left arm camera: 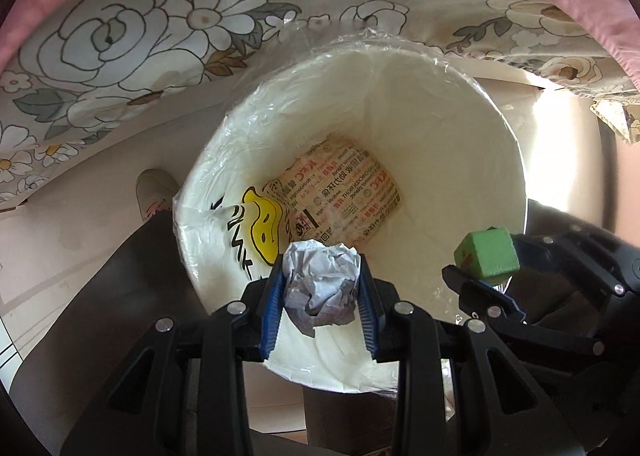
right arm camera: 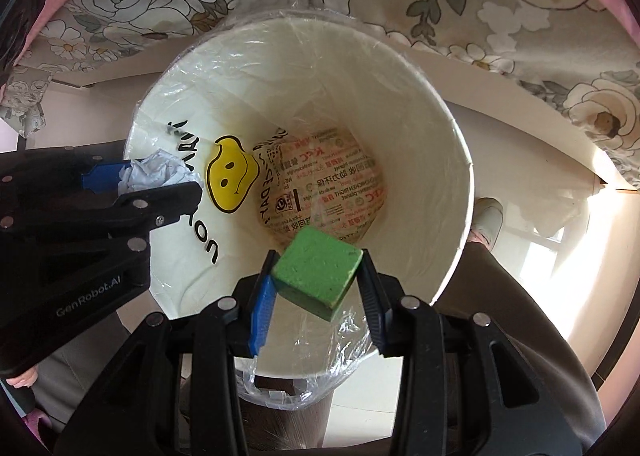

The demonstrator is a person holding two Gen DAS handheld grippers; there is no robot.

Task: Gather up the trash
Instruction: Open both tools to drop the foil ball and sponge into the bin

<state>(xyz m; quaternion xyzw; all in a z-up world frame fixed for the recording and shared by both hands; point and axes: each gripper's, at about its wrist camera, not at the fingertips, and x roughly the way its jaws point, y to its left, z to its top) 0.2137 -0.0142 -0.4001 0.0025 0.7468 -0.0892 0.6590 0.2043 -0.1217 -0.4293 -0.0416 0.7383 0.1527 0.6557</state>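
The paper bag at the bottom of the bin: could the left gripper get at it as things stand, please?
Probably not yet: the left gripper is shut on a crumpled paper ball. The way down to the paper bag in the bin looks free.

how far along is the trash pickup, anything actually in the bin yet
Done: a printed paper bag already lies at the bottom of the lined white bin. In hand: the left tongs grip a crumpled paper ball and the right tongs grip a green foam block, both held over the bin's opening. Left: releasing both so they drop in.

Crumpled paper ball (left arm camera: pixel 320 280), glossy plastic liner (left arm camera: pixel 216 160)
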